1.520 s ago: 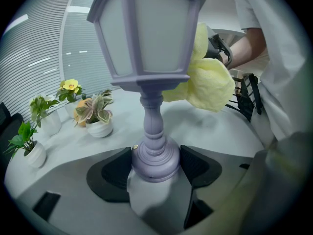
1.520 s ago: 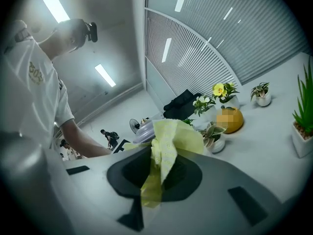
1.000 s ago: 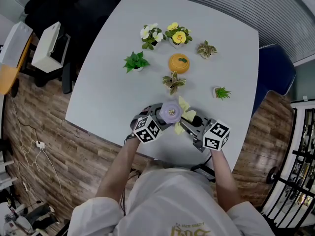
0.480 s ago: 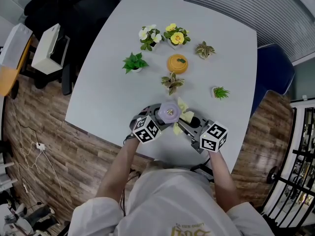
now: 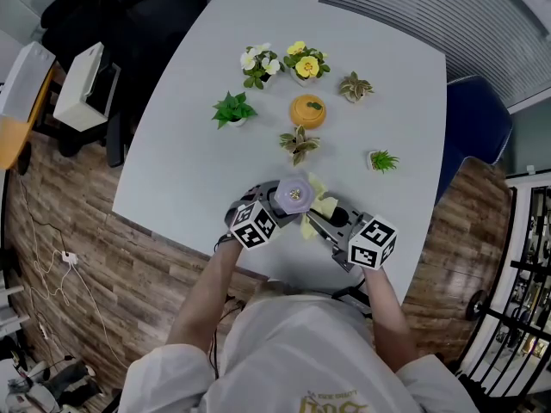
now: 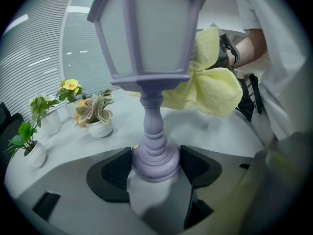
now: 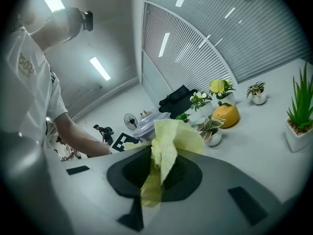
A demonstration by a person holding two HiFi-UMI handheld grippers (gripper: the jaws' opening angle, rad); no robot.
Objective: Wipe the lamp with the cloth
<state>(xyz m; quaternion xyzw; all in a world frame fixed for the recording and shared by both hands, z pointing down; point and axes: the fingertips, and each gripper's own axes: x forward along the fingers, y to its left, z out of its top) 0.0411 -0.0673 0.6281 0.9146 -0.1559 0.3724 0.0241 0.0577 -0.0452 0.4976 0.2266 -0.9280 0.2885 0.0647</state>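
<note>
Lamp: the lavender lantern-shaped lamp [image 6: 146, 33] is upright at the near edge of the white table [image 5: 198, 144]. The left gripper [image 6: 155, 168] has its jaws closed on the round base, probably to steady it.
Cloth: the yellow knitted cloth [image 7: 168, 141] is pinched in the right gripper [image 7: 161, 173] jaws and bunched against the lantern head, ready for wiping.
Writing: none legible on the lamp or the cloth.

Smooth matt lamp [image 6: 155, 146] — nubbly woven cloth [image 7: 168, 141]

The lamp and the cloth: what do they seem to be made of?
Lamp: probably moulded plastic, lilac, smooth satin surface with soft highlights, frosted white panes; painted metal cannot be excluded.
Cloth: soft pale yellow textile, perhaps microfibre or cotton; fuzzy nap, small knitted holes, loose folds.
</note>
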